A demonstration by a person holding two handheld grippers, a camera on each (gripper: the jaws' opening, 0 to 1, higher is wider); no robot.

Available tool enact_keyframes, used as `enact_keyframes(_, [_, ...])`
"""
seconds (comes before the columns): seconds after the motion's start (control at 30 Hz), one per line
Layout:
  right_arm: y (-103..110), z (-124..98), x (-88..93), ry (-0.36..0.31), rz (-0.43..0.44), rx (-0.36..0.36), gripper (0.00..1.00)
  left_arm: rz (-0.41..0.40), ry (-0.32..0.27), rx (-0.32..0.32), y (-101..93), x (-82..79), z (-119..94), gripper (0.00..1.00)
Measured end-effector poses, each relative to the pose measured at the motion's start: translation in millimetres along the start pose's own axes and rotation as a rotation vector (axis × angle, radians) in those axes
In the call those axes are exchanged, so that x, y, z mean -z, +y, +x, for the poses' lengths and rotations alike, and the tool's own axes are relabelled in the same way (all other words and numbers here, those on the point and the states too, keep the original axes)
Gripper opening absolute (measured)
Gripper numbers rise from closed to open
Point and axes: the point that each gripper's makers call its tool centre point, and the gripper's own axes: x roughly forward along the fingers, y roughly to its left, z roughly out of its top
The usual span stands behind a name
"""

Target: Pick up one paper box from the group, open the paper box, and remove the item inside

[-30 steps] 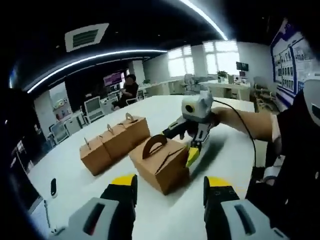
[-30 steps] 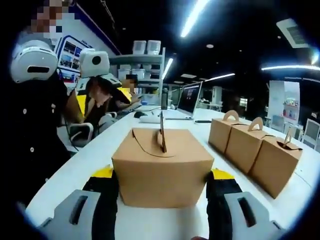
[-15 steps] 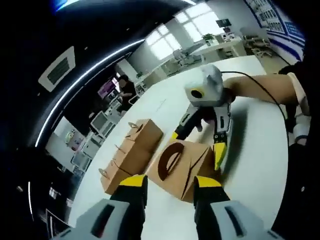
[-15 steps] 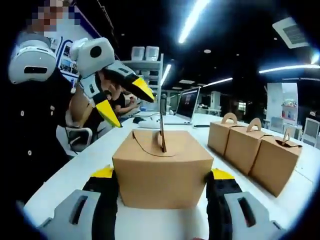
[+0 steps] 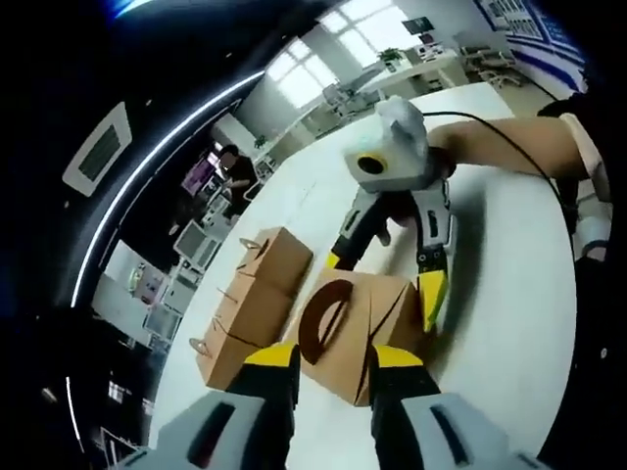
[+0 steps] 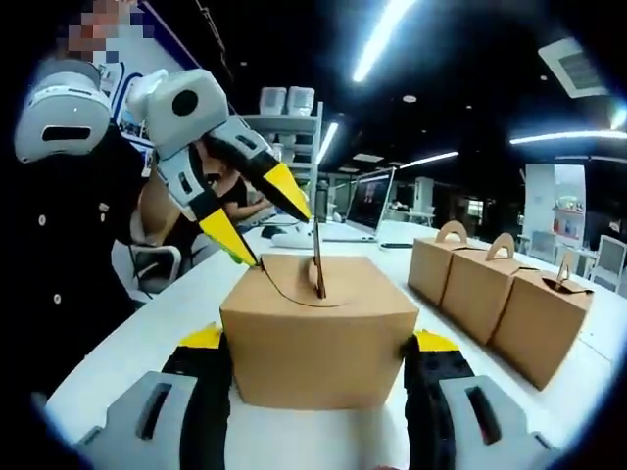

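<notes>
Between the yellow-tipped jaws of the right claw (image 6: 318,357) stands the brown paper carry box with an arched handle (image 6: 318,338), resting on the white worktop (image 6: 147,338). The jaws bracket its two side walls and appear to touch them; whether they press firmly cannot be told.

The upright cardboard handle (image 6: 317,259) rises from the lid centre. In the right gripper view it shows edge-on, so its flat plane runs straight away from the right claw along that claw's line of sight. In the left gripper view the same handle (image 5: 326,318) shows its broad arched face, so the left claw looks across the handle plane.

The left claw (image 6: 263,220) hangs above the near-left top edge of the box, jaws parted and holding nothing. One tip hovers close to the handle; the other points at the lid's left edge. In its own view the left claw (image 5: 328,354) has its tips straddling the lower part of the handle arch, with the box directly ahead.

Judgement: the left claw is the nearer one to the handle and lid flaps, while the right claw steadies the body. The opening move depends on the left jaws closing across the thin handle, not along it.

Three more brown paper boxes (image 6: 495,289) stand in a row on the worktop, well apart to the right.
</notes>
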Motion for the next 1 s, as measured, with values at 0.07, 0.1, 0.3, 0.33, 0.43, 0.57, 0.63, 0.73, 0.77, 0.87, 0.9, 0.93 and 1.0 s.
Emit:
enact_keyframes(0.07, [-0.7,-0.4,0.3,0.0,0.0,0.0,0.71,0.012,0.011,-0.01,-0.5,1.7,-0.2,0.27])
enact_keyframes(0.1, [-1.0,-0.4,0.6,0.001,0.002,0.001,0.71,0.016,0.012,-0.01,-0.9,1.5,0.0,0.26])
enact_keyframes(0.3, [-3.3,-1.2,1.5,0.002,0.003,0.003,0.71,0.051,0.015,-0.004,-5.8,-0.3,-0.3,0.14])
enact_keyframes(0.33, [-3.3,-1.1,1.6,0.003,0.001,0.003,0.71,0.055,0.016,-0.005,-5.9,-0.3,-0.2,0.12])
enact_keyframes(0.43, [-4.2,-1.2,2.4,0.006,-0.003,0.005,0.7,0.096,0.026,-0.029,-3.3,0.8,-0.4,0.11])
enact_keyframes(0.57, [-3.6,-1.6,3.0,0.01,-0.008,0.003,0.7,0.09,0.016,-0.039,-1.4,-1.8,-3.0,0.11])
enact_keyframes(0.63, [-2.1,-1.1,3.2,0.013,-0.01,0.001,0.69,0.096,0.012,-0.045,-0.4,-3.2,-4.0,0.11])
enact_keyframes(0.73, [-1.3,-0.9,4.0,0.02,-0.018,0.001,0.69,0.1,0.012,-0.052,0.4,-4.0,-4.9,0.11])
enact_keyframes(0.77, [-0.6,-0.9,4.0,0.022,-0.021,0.001,0.69,0.102,0.014,-0.05,-0.7,-3.5,-4.2,0.11])
enact_keyframes(0.87, [-1.4,-1.1,4.7,0.028,-0.026,0.006,0.69,0.11,0.017,-0.052,-3.0,-2.3,-1.8,0.11])
enact_keyframes(0.9, [-1.2,-1.0,4.5,0.028,-0.026,0.007,0.69,0.11,0.017,-0.054,-3.0,-2.5,-1.4,0.11])
enact_keyframes(0.93, [-1.2,-0.9,4.4,0.029,-0.028,0.008,0.69,0.112,0.016,-0.054,-3.2,-2.9,-0.6,0.11])
enact_keyframes(1.0, [-1.6,-0.8,4.1,0.03,-0.032,0.008,0.69,0.116,0.016,-0.053,-4.4,-4.3,1.6,0.11])
